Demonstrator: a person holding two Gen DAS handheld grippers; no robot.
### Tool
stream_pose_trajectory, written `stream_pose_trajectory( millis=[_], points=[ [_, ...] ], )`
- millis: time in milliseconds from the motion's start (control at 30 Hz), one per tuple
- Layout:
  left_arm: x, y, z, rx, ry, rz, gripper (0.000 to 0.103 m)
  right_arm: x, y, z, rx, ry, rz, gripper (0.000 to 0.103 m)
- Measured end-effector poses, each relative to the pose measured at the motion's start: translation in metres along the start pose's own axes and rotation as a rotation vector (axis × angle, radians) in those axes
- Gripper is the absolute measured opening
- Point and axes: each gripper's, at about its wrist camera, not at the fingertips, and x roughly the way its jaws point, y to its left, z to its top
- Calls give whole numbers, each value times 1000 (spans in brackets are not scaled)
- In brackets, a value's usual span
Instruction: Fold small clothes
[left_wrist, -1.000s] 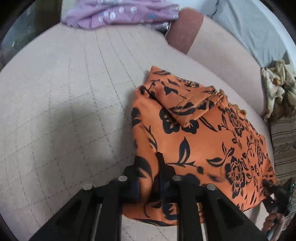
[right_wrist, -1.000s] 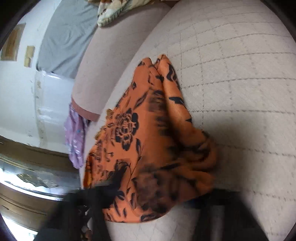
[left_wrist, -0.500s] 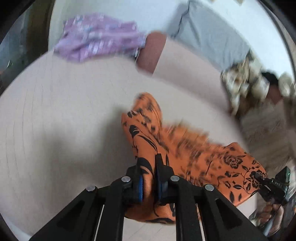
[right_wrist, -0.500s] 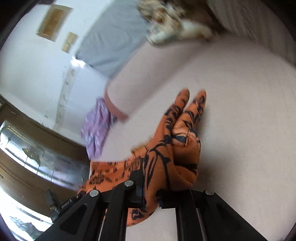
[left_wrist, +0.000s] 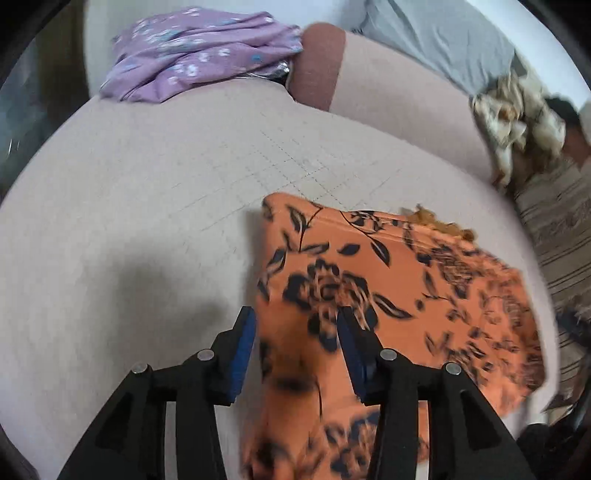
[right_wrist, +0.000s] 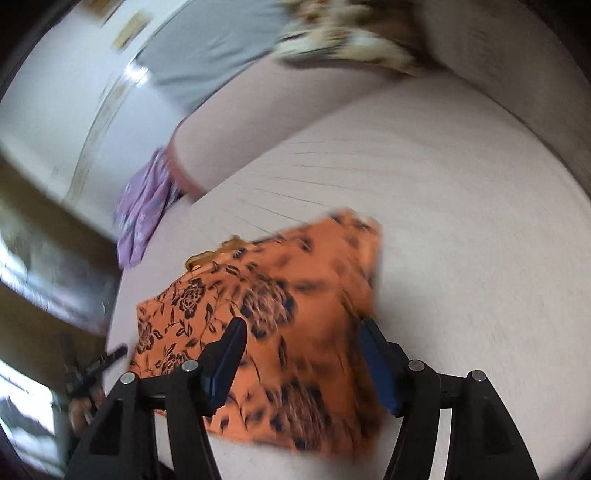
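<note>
Orange floral garment (left_wrist: 399, 288): folded flat on quilted cushion (left_wrist: 147, 206), under and ahead of both claws; purple cloth (left_wrist: 199, 51) far ahead-left. Left gripper (left_wrist: 295, 328) and right gripper (right_wrist: 299, 332): released, fingers spread, gripping nothing. Fold apparently just laid; next likely regrasping an edge for another fold.

Orange floral garment (left_wrist: 388, 280) – smooth cloth, slight sheen; quilted bed cover (left_wrist: 147, 206) – matt, stitched.
</note>
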Motion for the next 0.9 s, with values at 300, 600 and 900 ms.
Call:
stream_pose_trajectory(
  millis=[300, 600, 900],
  points=[
    [38, -3, 9, 62, 31, 76, 7, 107, -2, 27, -101, 137, -181, 12],
    [39, -2, 19, 91, -31, 150, 2, 59, 34, 29, -243, -63, -367, 7],
    [-2, 17, 18, 37, -124, 125, 58, 45, -12, 30, 19, -92, -182, 81]
  ],
)
